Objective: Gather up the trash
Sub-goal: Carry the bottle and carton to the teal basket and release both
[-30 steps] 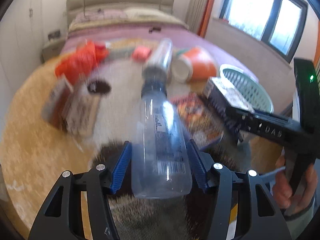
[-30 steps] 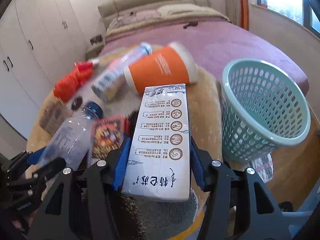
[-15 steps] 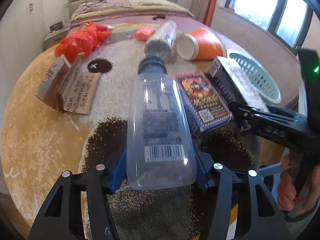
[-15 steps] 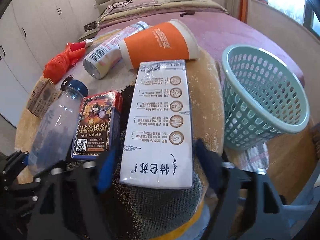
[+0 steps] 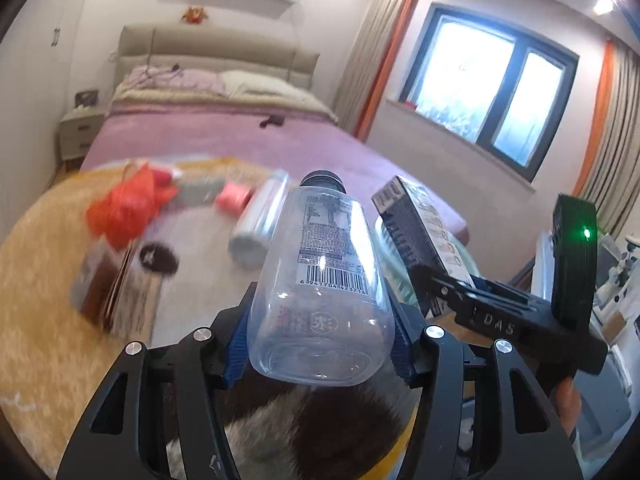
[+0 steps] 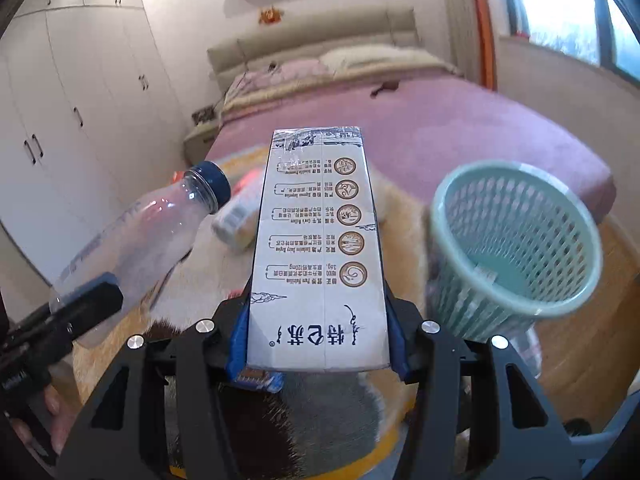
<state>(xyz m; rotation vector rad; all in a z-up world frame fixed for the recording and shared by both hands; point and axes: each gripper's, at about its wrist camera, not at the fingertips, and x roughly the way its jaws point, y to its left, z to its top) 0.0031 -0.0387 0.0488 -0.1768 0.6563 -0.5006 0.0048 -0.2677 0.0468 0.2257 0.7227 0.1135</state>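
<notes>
With my left hand-held gripper (image 5: pixel 320 340) clamped on the clear plastic bottle (image 5: pixel 320 276) and my right hand-held gripper (image 6: pixel 316 340) clamped on the milk carton (image 6: pixel 318 248), both raised left of the green basket (image 6: pixel 516 248), I feared the slick bottle might slip free.

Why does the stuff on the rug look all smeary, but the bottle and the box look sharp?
Left wrist view: the clear bottle in the gripper is crisp, while the orange bag on the rug smears with motion blur. Right wrist view: the milk carton reads sharp; the green basket is slightly soft. Both bend at the edges.
</notes>
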